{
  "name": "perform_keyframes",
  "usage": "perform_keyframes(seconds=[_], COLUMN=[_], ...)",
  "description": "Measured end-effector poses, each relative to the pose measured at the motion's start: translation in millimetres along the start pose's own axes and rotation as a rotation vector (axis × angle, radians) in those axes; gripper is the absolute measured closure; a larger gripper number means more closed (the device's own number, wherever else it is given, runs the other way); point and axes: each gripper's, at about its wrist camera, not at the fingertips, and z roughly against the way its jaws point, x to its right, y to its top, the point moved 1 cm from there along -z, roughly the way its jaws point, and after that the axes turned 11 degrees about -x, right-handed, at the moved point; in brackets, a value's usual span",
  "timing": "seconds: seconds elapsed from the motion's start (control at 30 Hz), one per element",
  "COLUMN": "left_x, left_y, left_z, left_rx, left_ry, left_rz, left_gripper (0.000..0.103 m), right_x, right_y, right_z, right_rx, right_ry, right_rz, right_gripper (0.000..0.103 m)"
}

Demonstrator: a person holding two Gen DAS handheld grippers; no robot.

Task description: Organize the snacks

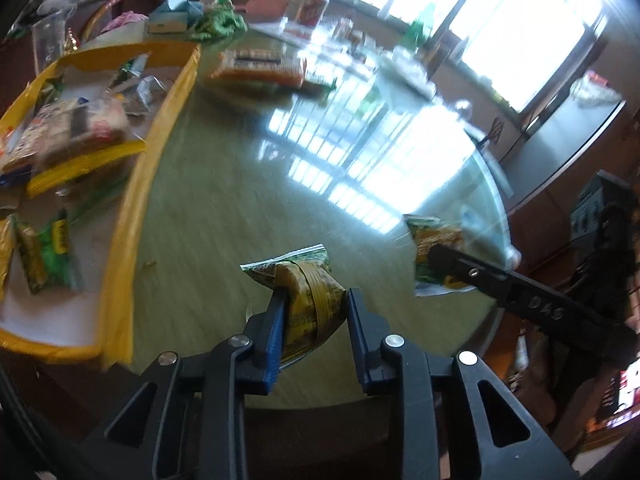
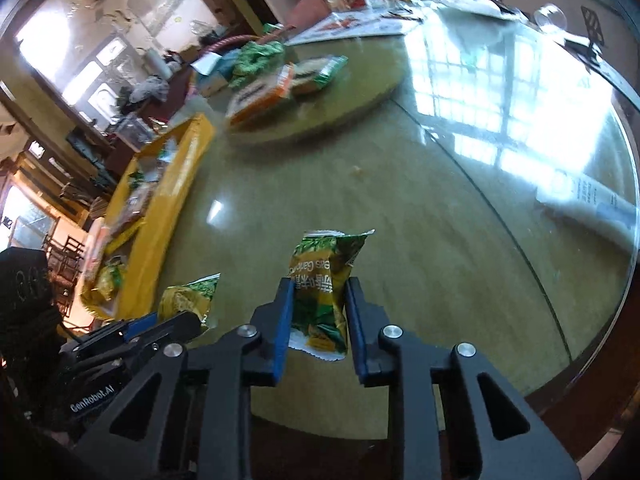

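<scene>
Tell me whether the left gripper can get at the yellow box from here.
Probably yes. The left gripper, shut on a snack packet, has bare table between it and the yellow box; nothing stands in the way.

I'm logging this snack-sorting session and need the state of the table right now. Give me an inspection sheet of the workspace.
Surface: round glass-topped table, glossy, with window glare.
Job's things: one green-yellow snack packet in the left gripper; a second packet in the right gripper; yellow-edged tray at the left already holds snacks; orange packs lie farther back.
Clutter: bottles, papers and a glass at the far side.
Grippers: both shut on their packets.
Cables: nothing seen.
Surroundings: bright window, cluttered sideboard behind the tray.
</scene>
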Motion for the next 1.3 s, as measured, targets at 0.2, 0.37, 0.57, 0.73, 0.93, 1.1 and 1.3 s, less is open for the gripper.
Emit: perform_keyframes(seconds=[0.2,0.37,0.57,0.73,0.93,1.1,1.3], left_x=[-20.7,-49.7,-98.1,-125.0,-143.7,-156.0,-162.3], left_y=[-14.4,-21.0,-26.9,-23.3,-12.2,-5.3,0.1], left_z=[61.4,110.3,142.6,137.7,128.1,116.1,98.2], left_rx=[0.127,0.235,0.322,0.323,0.303,0.271,0.21], left_ry=[-0.056,-0.022,0.049,0.067,0.068,0.074,0.071], left_rz=[0.058,0.125,0.239,0.292,0.302,0.296,0.27], left_gripper=[0.075,0.075,0.075,0.075,0.075,0.075,0.075], right_x=[-30.5,-67.5,-125.2,-168.4,-210.5,-233.9,-237.6], right_y=[-7.4,-12.1,-14.9,-8.0,3.8,4.6,1.3], right_z=[18.0,23.5,12.2,-4.1,-36.5,-68.5,-94.7], right_rx=[0.044,0.065,0.047,0.019,-0.034,-0.084,-0.137], right_ry=[0.05,0.091,0.16,0.193,0.199,0.153,0.106], right_rz=[0.082,0.185,0.319,0.412,0.491,0.543,0.562], right_gripper=[0.076,0.076,0.076,0.076,0.076,0.076,0.076])
